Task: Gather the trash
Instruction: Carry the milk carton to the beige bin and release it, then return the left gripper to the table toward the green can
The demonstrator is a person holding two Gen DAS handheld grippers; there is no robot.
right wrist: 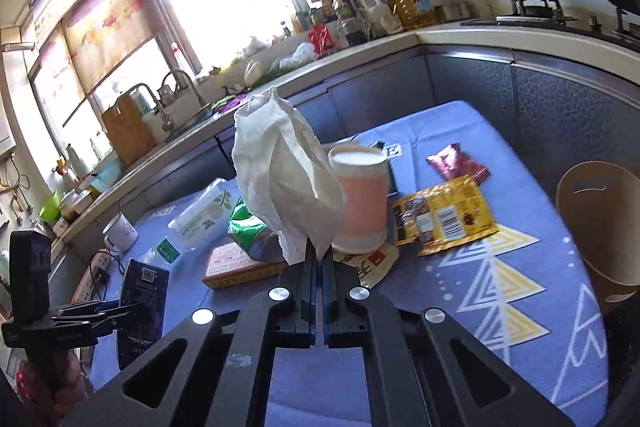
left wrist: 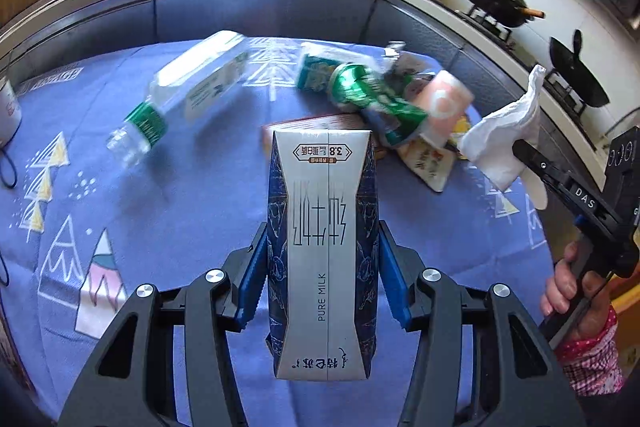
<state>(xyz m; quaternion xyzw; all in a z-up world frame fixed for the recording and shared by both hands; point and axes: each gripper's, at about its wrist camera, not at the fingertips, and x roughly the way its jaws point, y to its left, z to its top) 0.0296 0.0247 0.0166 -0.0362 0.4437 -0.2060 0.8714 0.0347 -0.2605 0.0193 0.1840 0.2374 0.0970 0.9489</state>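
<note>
My left gripper (left wrist: pixel 323 259) is shut on a blue and silver milk carton (left wrist: pixel 323 247) and holds it above the blue tablecloth (left wrist: pixel 180 227); the carton also shows in the right wrist view (right wrist: pixel 142 303). My right gripper (right wrist: pixel 319 259) is shut on a crumpled white tissue (right wrist: pixel 286 179), held up in the air; the tissue shows in the left wrist view (left wrist: pixel 506 139). On the table lie a clear plastic bottle (left wrist: pixel 188 91), a crushed green can (left wrist: pixel 372 95), a pink paper cup (right wrist: pixel 362 199), a yellow wrapper (right wrist: pixel 444 215) and a red wrapper (right wrist: pixel 458 163).
A flat orange box (right wrist: pixel 236 265) and a white mug (right wrist: pixel 120 233) sit on the table. A power strip (right wrist: pixel 94 279) lies at its left edge. A wooden chair (right wrist: pixel 600 219) stands at the right. Kitchen counter (right wrist: pixel 360 47) with sink, bottles and woks runs behind.
</note>
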